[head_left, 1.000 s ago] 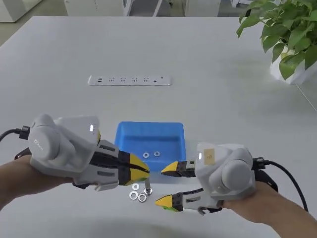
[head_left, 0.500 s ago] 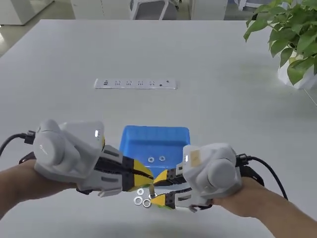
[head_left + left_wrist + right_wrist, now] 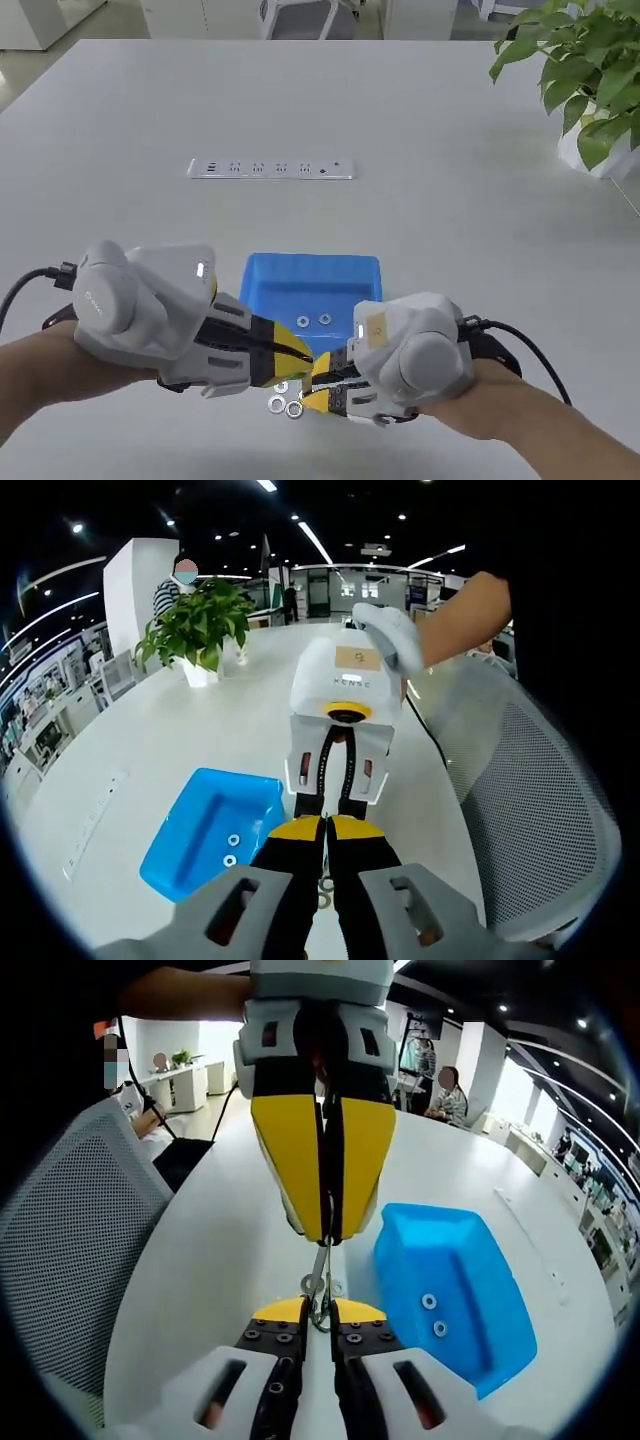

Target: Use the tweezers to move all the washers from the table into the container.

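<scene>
Both grippers meet nose to nose just in front of the blue container [image 3: 313, 282]. In the right gripper view, thin metal tweezers [image 3: 320, 1272] run from the left gripper's shut yellow jaws down into my right gripper [image 3: 320, 1312], whose jaws are shut on their lower end. My left gripper [image 3: 297, 352] and right gripper [image 3: 313, 386] almost touch above a few loose washers [image 3: 275, 404] on the table. Two washers [image 3: 302, 321] lie inside the container, also seen as washers [image 3: 429, 1301] in the right gripper view and washers [image 3: 233, 839] in the left gripper view.
A white power strip [image 3: 270, 169] lies further back on the grey table. A potted plant [image 3: 580, 70] stands at the far right corner. A mesh chair [image 3: 540, 800] sits beside the table edge.
The right gripper was open and apart; it has moved left to the left gripper's tips and shut on the tweezers. The left gripper has kept its hold.
</scene>
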{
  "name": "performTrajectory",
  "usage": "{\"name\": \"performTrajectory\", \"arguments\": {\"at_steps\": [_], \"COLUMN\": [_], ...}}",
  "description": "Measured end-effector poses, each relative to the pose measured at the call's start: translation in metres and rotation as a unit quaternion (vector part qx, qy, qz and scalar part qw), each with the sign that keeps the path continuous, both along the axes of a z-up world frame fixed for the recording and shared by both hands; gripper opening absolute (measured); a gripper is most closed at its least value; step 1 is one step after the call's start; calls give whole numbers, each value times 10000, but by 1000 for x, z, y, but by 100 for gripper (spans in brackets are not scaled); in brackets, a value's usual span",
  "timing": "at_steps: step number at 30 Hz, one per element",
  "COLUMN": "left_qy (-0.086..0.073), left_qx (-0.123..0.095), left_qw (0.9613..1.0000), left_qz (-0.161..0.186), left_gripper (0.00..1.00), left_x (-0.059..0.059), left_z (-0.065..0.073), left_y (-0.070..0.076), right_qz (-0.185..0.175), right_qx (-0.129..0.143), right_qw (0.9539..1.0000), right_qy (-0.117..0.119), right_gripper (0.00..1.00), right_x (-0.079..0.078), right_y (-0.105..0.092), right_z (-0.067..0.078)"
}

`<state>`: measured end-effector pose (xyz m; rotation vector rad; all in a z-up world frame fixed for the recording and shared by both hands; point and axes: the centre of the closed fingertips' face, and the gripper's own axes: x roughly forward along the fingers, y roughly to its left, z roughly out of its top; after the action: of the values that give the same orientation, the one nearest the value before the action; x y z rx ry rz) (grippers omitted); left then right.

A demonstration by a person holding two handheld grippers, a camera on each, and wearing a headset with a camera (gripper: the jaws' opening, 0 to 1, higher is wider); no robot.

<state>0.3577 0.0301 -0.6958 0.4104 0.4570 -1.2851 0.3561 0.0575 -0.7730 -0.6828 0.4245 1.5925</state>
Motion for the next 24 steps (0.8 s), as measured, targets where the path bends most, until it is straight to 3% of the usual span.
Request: {"name": "performTrajectory", "arguments": {"at_steps": [24], "left_qy": [-22], "left_qx": [84], "left_qw": [9999], "left_qz": [95], "left_gripper": [6], "left_x": [1], "left_z": [0], "left_y": [3], "right_qz": [-181], "right_qx": [141], "right_qw": [9994], "right_qy": [251], "right_gripper": [7], "right_x": [1], "right_y": [2], "right_z": [0]}}
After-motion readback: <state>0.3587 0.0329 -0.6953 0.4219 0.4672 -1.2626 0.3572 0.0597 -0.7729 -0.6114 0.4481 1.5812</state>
